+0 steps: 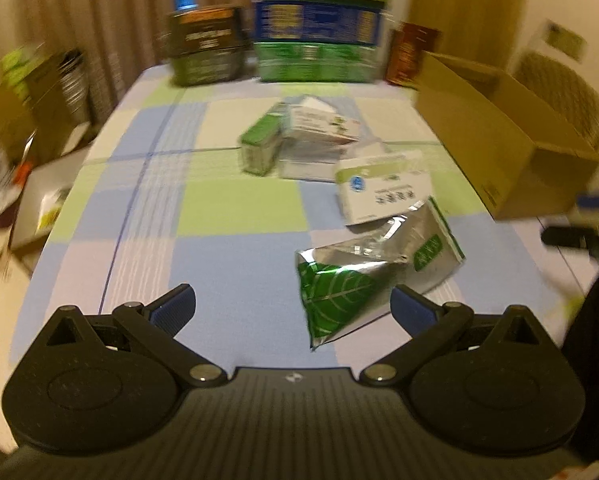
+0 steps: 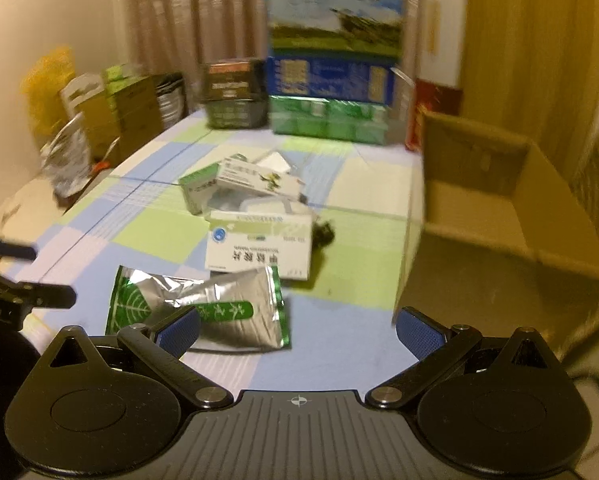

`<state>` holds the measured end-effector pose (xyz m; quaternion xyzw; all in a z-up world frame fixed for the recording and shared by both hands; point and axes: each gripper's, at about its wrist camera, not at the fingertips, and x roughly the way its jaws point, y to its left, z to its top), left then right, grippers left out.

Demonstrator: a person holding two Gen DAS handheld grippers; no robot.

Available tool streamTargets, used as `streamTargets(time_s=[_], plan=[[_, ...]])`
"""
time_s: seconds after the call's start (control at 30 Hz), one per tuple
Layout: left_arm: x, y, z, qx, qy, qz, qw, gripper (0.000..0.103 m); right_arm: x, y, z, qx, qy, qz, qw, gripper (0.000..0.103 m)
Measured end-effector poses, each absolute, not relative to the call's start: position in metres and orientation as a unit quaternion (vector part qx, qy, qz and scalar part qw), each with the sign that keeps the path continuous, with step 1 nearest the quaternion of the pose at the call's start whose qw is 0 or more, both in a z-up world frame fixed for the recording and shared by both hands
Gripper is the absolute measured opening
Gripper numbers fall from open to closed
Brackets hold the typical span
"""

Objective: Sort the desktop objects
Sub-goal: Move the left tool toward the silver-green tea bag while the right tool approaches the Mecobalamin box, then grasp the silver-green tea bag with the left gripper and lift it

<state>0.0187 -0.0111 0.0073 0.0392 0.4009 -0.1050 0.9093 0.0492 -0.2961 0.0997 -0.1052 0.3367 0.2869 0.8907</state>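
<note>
A silver and green foil pouch [image 1: 373, 270] lies on the checked tablecloth [image 1: 227, 208], just ahead of my open, empty left gripper [image 1: 293, 308]. Behind it lie a white medicine box [image 1: 383, 190], a green box [image 1: 261, 146] and a white and pink box [image 1: 319, 128]. In the right wrist view my right gripper [image 2: 297, 330] is open and empty, with the pouch [image 2: 203, 306] at its left finger. The white box [image 2: 259, 246] and the small boxes [image 2: 235, 180] lie beyond. An open cardboard box [image 2: 495, 200] stands on the right; it also shows in the left wrist view [image 1: 499, 136].
Large milk cartons [image 1: 319, 24] and a dark box [image 1: 207, 46] stand at the table's far edge. Boxes and bags [image 2: 99, 120] are piled beside the table on the left. The other gripper [image 2: 19, 296] shows at the left edge of the right wrist view.
</note>
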Motion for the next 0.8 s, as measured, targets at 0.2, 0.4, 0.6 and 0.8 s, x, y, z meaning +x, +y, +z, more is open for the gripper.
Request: streamTargets(time_s=[0.2,0.4,0.6,0.8], plan=[[0.04,-0.03,0.014,0.123,0.391,-0.2,0.89,0.102,0.055,-0.278,0.109,-0.229,0.28,0.317,0.877,0.101],[0.065,-0.055,0.002,0.198,0.407,-0.29,0.844,0.102,0.073,-0.264,0.1,-0.309,0.251,0.355,0.846,0.101],[0.082,-0.084,-0.021,0.282,0.408,-0.344,0.797,0.102,0.086,-0.248,0.086,-0.394,0.213,0.387,0.806,0.101],[0.108,-0.104,-0.04,0.303,0.43,-0.378,0.762,0.102,0.096,-0.232,0.069,-0.441,0.199,0.412,0.772,0.101]])
